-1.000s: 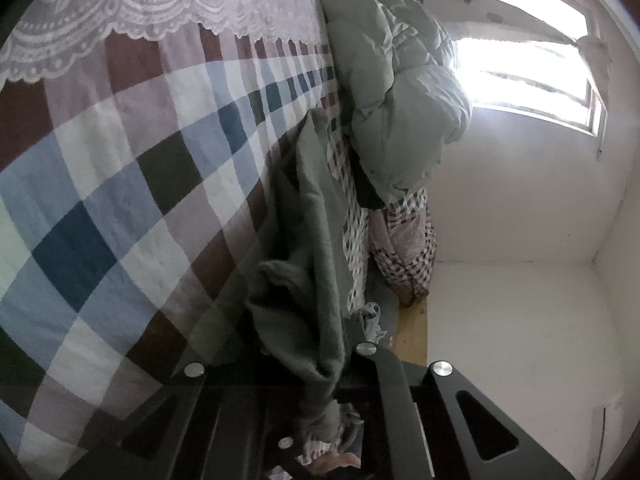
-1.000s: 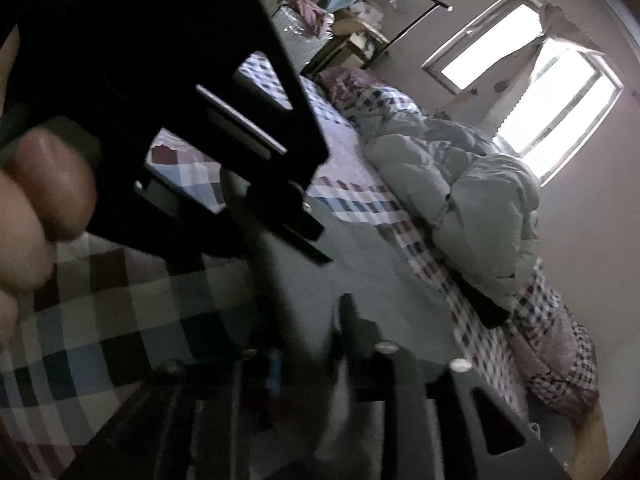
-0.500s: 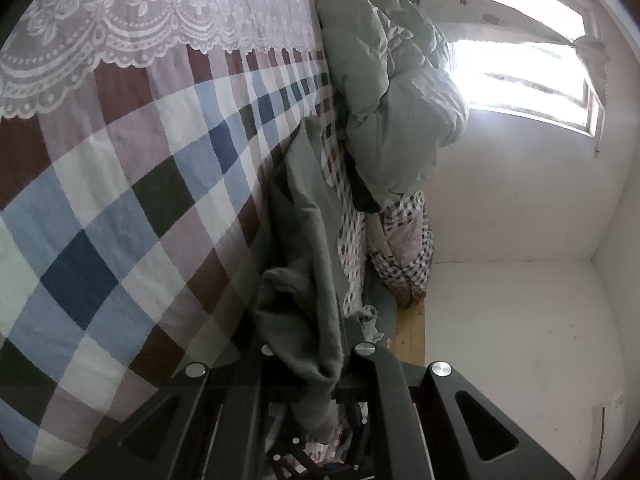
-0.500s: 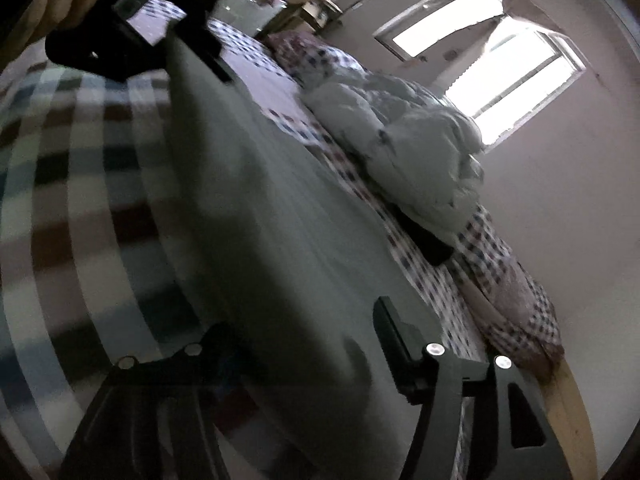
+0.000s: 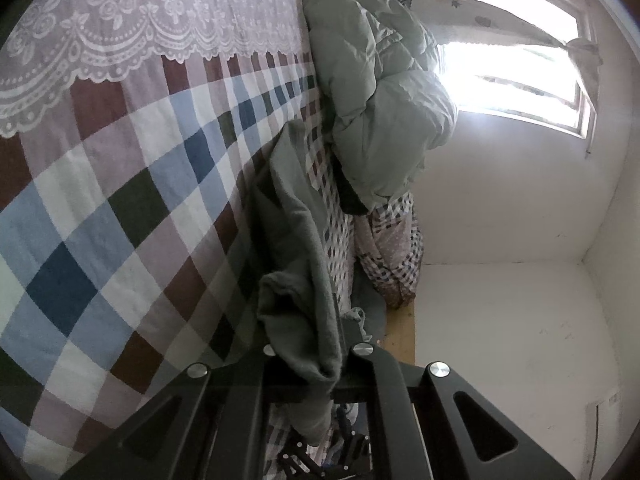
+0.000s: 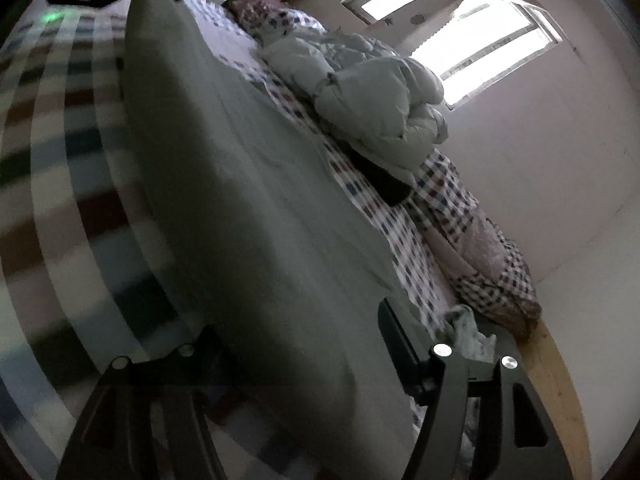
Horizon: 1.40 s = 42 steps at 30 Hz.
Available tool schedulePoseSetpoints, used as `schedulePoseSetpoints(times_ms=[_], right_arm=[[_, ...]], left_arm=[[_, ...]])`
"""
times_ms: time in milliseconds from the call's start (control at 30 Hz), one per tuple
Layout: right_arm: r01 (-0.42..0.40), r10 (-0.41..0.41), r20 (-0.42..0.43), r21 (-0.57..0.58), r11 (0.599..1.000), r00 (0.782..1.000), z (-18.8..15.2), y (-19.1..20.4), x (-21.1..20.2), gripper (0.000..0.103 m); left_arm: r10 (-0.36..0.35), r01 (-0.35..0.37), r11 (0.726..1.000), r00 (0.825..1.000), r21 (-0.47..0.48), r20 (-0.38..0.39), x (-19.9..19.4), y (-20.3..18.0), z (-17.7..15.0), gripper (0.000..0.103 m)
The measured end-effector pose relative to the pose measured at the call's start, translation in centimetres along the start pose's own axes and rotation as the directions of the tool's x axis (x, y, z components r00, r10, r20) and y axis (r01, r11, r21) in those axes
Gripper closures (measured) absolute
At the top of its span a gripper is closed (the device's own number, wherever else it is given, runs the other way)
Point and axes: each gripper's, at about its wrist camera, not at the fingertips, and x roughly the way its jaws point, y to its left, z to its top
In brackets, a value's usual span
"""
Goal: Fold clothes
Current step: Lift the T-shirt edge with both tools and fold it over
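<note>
cloth of the grey-green garment [image 6: 248, 216] lies along the checked bedspread [image 5: 100, 240], one corner clenched in the left gripper [image 5: 316, 364], while the right gripper [image 6: 304, 352], a second ago beside it, slides off down the edge, jaws opening astride the fabric (likely seeking a second corner).

Right gripper [image 6: 304, 344] pulled back along garment [image 6: 240, 200], jaws opening
</note>
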Motion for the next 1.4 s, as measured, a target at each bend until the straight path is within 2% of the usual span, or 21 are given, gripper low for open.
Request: schedulePoseSetpoints(times_ms=[367, 567, 700, 733, 800, 867, 933, 1000, 1167, 1400], right_arm=[[0.116, -0.118, -0.121, -0.025, 0.993, 0.986, -7.4, -3.8, 0.0, 0.033], [0.207, -0.219, -0.100, -0.112, 0.972, 0.971, -9.0, -3.2, -0.8, 0.034], [0.222, -0.236, -0.070, -0.160, 0.962, 0.969, -9.2, -2.4, -1.0, 0.038], [0.220, -0.234, -0.067, -0.166, 0.961, 0.970, -9.2, -2.3, -0.9, 0.041], [0.200, -0.215, -0.079, -0.166, 0.966, 0.973, -9.3, -2.2, -0.7, 0.054], [0.170, -0.189, -0.099, -0.173, 0.970, 0.977, -9.3, -1.8, -0.2, 0.082], [0.155, -0.176, -0.111, -0.178, 0.972, 0.978, -9.3, -1.5, 0.1, 0.090], [0.150, -0.171, -0.115, -0.171, 0.974, 0.979, -9.3, -1.5, 0.0, 0.090], [0.136, -0.156, -0.126, -0.157, 0.978, 0.980, -9.3, -1.7, 0.1, 0.098], [0.123, -0.138, -0.120, -0.122, 0.985, 0.983, -9.2, -2.3, -0.5, 0.099]], left_arm=[[0.013, -0.013, 1.000, 1.000, 0.008, 0.002, -0.1, -0.1, 0.1, 0.099], [0.051, -0.051, 0.998, 0.999, 0.044, 0.004, -0.2, -0.1, 0.1, 0.099], [0.081, -0.081, 0.995, 0.997, 0.066, 0.010, -0.1, -0.1, 0.0, 0.099], [0.087, -0.088, 0.994, 0.996, 0.072, 0.012, -0.1, -0.2, 0.0, 0.099], [0.103, -0.104, 0.991, 0.995, 0.089, 0.017, 0.0, -0.3, -0.1, 0.099], [0.117, -0.119, 0.988, 0.993, 0.103, 0.023, 0.0, -0.4, -0.1, 0.099], [0.134, -0.137, 0.985, 0.991, 0.107, 0.030, 0.1, -0.2, -0.2, 0.099], [0.149, -0.152, 0.982, 0.988, 0.109, 0.035, 0.1, -0.1, -0.2, 0.099], [0.175, -0.179, 0.975, 0.984, 0.132, 0.044, 0.0, 0.0, -0.6, 0.099], [0.216, -0.222, 0.959, 0.975, 0.174, 0.053, -0.3, 0.0, -1.2, 0.099]])
